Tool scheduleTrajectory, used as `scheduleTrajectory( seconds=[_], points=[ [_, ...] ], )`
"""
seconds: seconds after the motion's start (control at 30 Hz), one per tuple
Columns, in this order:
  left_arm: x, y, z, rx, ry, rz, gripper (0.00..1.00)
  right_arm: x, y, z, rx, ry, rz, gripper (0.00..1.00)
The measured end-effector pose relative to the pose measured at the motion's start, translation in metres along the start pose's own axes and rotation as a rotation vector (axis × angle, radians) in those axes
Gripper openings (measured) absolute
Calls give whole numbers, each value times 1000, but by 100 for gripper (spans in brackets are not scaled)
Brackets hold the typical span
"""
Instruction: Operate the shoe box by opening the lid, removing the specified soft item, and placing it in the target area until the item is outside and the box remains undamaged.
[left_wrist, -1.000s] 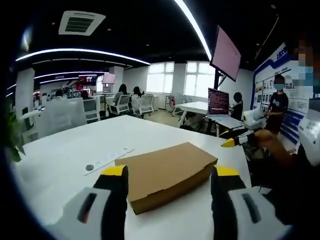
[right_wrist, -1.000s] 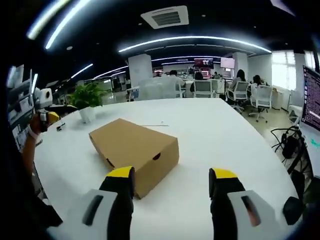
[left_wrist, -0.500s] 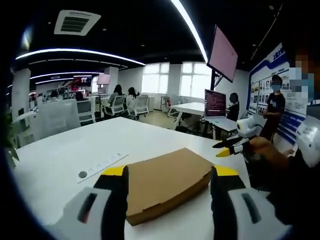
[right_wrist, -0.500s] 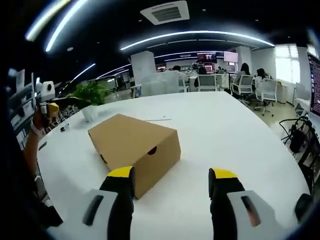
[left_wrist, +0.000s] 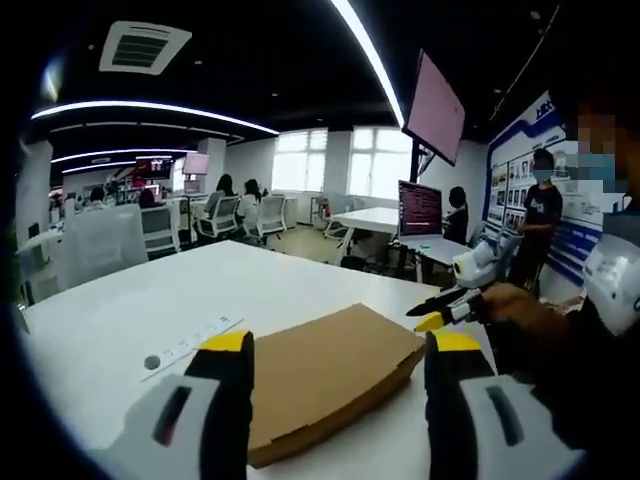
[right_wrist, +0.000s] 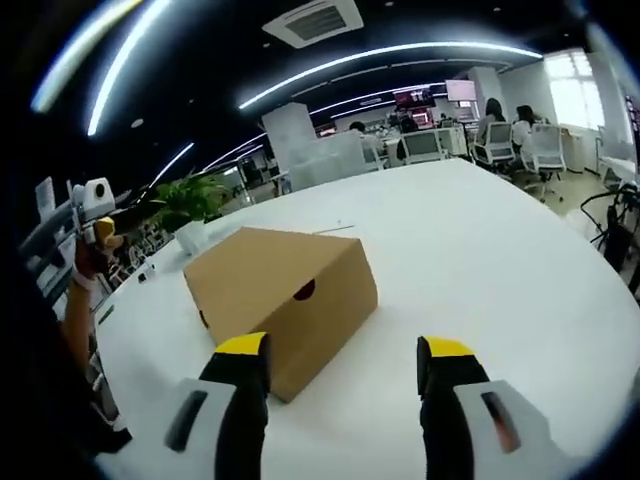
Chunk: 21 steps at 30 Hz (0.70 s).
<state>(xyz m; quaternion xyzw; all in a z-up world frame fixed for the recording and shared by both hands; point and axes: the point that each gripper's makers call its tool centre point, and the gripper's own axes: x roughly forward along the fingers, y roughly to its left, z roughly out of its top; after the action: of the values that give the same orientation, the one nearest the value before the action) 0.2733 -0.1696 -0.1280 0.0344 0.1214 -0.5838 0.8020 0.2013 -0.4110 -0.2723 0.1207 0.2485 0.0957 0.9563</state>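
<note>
Shoe box (right_wrist: 285, 300) closed on table (right_wrist: 500, 290) (both grippers apart, unladen).

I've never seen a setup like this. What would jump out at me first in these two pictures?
Most likely the closed brown shoe box, lying on a big white table in an open office. Next, the yellow-tipped jaws of the right gripper, standing apart just in front of the box's end, and those of the left gripper over its lid. A potted plant stands at the table's far edge in the right gripper view.
</note>
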Motion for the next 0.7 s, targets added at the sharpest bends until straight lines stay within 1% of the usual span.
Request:
scheduleTrajectory(
  seconds=[0.07,0.13,0.23,0.3,0.4,0.47,0.5,0.53,0.6,0.7],
  points=[
    [-2,-1,3,-9,-21,-6,71,3,-2,-2,-2,13,-7,59],
    [-3,-3,3,-18,-28,-13,71,5,-3,-4,-7,29,-16,58],
    [-6,2,3,-36,-42,0,71,6,-6,-7,-19,37,-25,58],
    [-8,5,1,-62,-48,5,71,9,-6,-9,-4,36,-20,58],
    [-8,7,-4,-74,-38,6,71,13,-5,-15,-3,48,-18,58],
    [-8,8,-6,-66,-22,15,70,13,-2,-16,22,50,3,57],
    [-8,9,-7,-64,-19,21,70,10,2,-2,95,-20,31,55],
    [-8,10,-7,-63,-18,23,70,8,3,4,109,-45,37,54],
    [-10,12,-4,-65,-26,25,69,6,1,8,98,-38,37,54],
    [-11,13,-2,-71,-35,23,69,10,3,14,89,-45,36,54]
  ],
)
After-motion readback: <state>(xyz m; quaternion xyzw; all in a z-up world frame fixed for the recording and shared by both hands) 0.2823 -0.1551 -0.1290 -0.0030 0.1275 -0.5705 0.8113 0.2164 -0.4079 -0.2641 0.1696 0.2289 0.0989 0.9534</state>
